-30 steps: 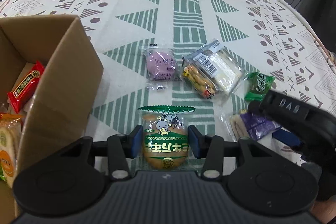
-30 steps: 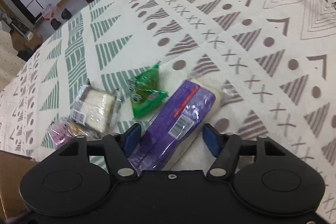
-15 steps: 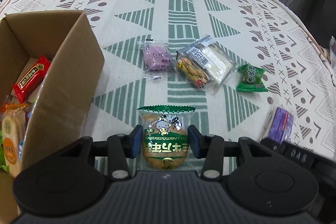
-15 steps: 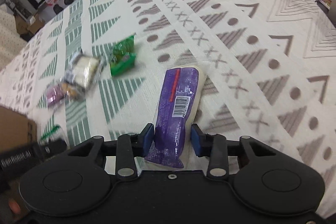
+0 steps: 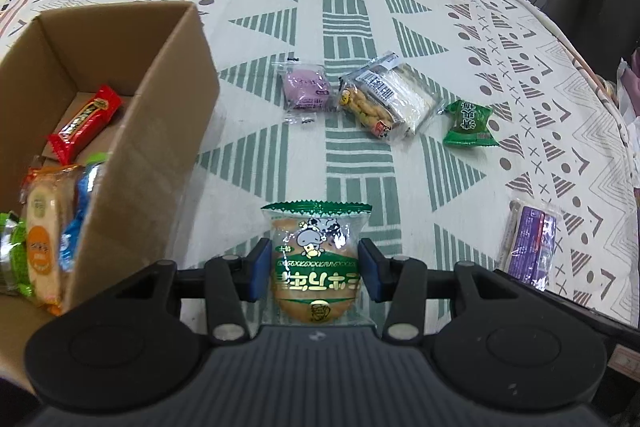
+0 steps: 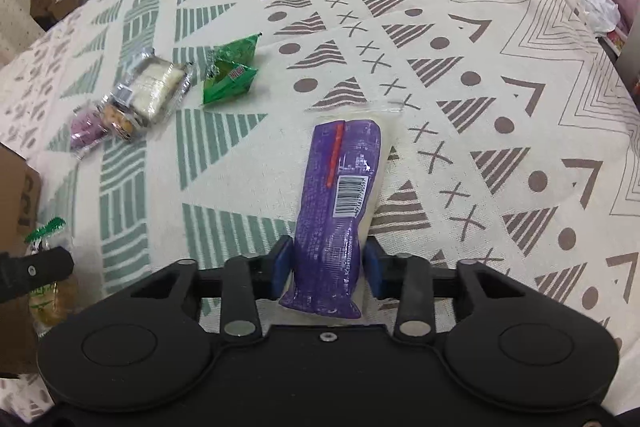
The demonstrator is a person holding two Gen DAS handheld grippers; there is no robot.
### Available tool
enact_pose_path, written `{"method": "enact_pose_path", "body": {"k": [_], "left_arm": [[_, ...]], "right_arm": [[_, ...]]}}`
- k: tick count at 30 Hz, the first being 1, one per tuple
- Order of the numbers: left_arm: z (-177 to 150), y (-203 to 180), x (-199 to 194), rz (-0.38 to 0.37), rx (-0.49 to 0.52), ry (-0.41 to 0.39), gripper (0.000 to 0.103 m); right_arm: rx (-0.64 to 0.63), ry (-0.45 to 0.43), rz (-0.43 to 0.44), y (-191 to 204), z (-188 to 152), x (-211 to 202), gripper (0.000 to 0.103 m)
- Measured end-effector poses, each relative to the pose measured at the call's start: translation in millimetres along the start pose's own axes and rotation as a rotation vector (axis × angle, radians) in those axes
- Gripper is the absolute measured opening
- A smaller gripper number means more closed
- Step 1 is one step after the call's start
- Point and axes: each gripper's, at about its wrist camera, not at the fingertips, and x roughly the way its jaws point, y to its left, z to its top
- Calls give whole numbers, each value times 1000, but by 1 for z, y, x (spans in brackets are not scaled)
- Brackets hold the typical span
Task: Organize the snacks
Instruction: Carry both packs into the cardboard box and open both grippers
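Between the blue fingers of the left gripper (image 5: 315, 269), a clear-wrapped round bun with a green serrated top (image 5: 315, 267) is clenched, its printed face toward the camera and its long axis running from 6 to 12 o'clock along the fingers. At 10 o'clock from this gripper stands the open cardboard box (image 5: 160, 131), which already contains a red bar (image 5: 84, 125) and several other packets; its near wall lies just beside the held bun. In the right wrist view, the right gripper (image 6: 326, 267) is seen closing on a long purple packet (image 6: 340, 203), whose lower end is pinched between the pads while its barcoded length extends toward 12 o'clock, the far end apparently resting on the patterned cloth of the bench (image 6: 480, 67). On the bench, toward 12 and 1 o'clock in the left wrist view, a purple round snack (image 5: 306, 91), a clear biscuit pack (image 5: 386, 101) and a green sachet (image 5: 468, 125) remain uncollected. The left gripper is judged the nearer to the box: the box lies directly to its upper left, whereas from the right gripper only a corner of cardboard is visible at the far 9 o'clock edge. A short carry toward 10 o'clock and over the box wall is therefore expected for the bun; a longer traverse across the bench would be needed for the purple packet.
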Motion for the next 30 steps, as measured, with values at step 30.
{"method": "enact_pose_path", "body": {"k": [30], "left_arm": [[-10,36,-108,-27,-36,-222,46]], "right_arm": [[-8,-203,291,42,-16,-109,33]]}}
